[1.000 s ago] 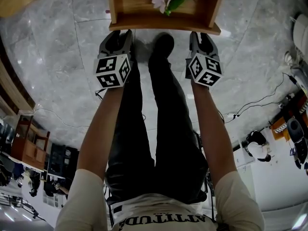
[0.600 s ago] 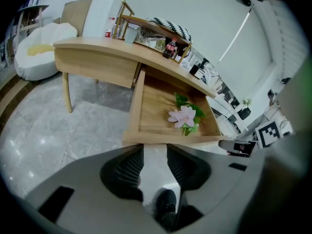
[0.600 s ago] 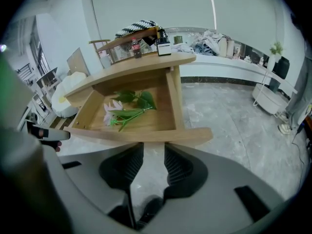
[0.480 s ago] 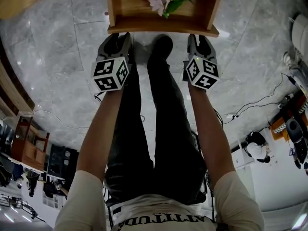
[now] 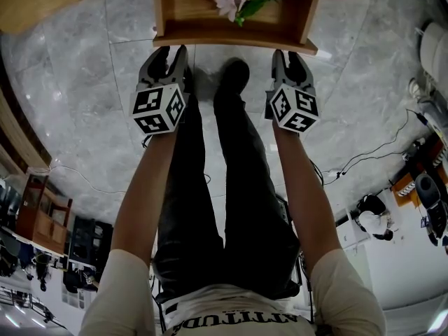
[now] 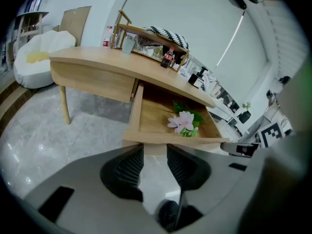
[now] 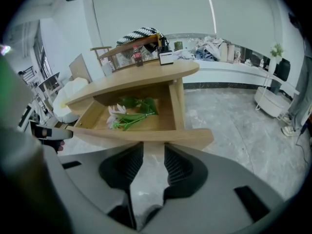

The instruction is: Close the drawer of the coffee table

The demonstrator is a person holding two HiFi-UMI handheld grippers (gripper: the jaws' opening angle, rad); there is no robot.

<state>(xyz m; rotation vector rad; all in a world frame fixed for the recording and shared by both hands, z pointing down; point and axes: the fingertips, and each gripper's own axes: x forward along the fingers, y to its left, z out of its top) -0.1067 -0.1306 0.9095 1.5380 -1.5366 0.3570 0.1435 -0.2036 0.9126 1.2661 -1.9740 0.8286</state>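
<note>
The wooden drawer [image 5: 234, 42] stands pulled out. My left gripper [image 5: 168, 52] and right gripper [image 5: 290, 55], jaws apart and empty, meet its front panel, perhaps touching. It looks rigid and probably free-sliding, so push there evenly.

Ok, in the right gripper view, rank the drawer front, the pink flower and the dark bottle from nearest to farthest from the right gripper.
1. Drawer front, right at the tips of the right gripper.
2. Pink flower, behind that front, towards the left.
3. Dark bottle, farther back on the coffee table, upper left.
</note>
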